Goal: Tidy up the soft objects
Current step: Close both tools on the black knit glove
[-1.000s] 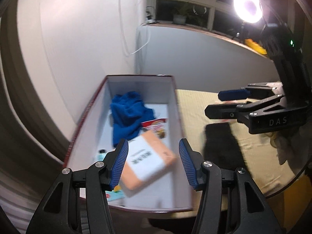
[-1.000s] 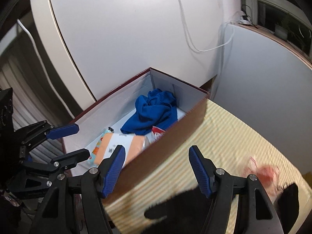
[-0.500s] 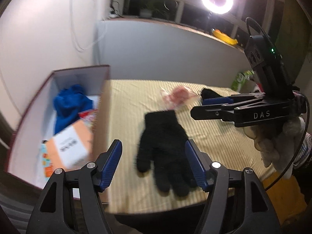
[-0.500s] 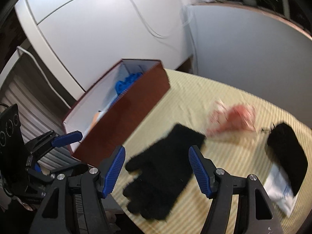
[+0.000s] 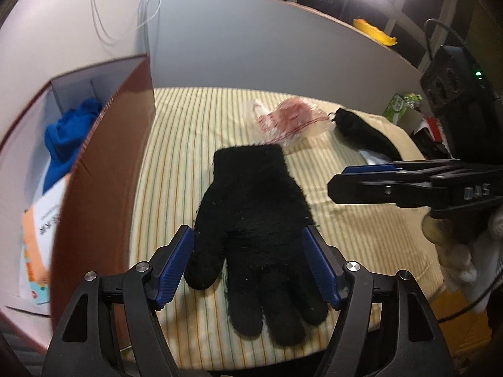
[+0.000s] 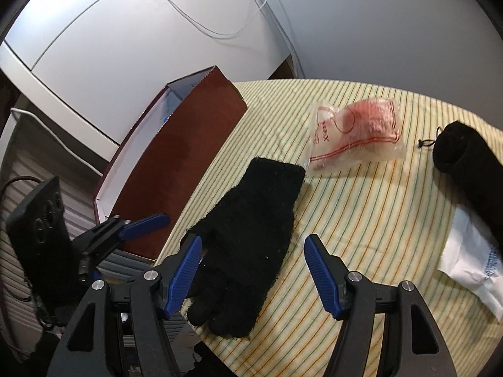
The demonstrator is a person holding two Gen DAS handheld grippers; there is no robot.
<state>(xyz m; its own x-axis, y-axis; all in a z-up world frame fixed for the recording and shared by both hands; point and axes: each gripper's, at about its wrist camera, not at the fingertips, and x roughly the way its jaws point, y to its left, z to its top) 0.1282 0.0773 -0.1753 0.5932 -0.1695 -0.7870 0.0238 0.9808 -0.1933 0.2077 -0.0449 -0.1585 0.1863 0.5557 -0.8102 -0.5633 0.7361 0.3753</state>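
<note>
The left gripper hangs low over the black glove, its jaws having just been opening, and they now stand spread with the glove's palm and fingers lying between the blue pads, though the pads do not press on the knit. The glove lies flat on the striped tablecloth, cuff pointing away from the gripper and fingers running back toward it, close to the table's near edge. To do this pick well, I'd say the gripper should sink straight down until both pads sit alongside the palm, then close across the widest part of the hand rather than on the fingers, which would only flop and slip out. Knit this soft will bunch, so a deep bite is safer than a shallow pinch, and the cloth beneath could be caught if the tips dig in. The right gripper waits just to the right of the left one, jaws parted and empty, its left pad over the glove's thumb side; it looks free to steady the glove or take the next item. The red box stands to the left of the left gripper, already holding a blue cloth and an orange packet, so the carry is short. Beyond the glove's cuff lies a clear bag with something pink, and further right a black pouch.
</note>
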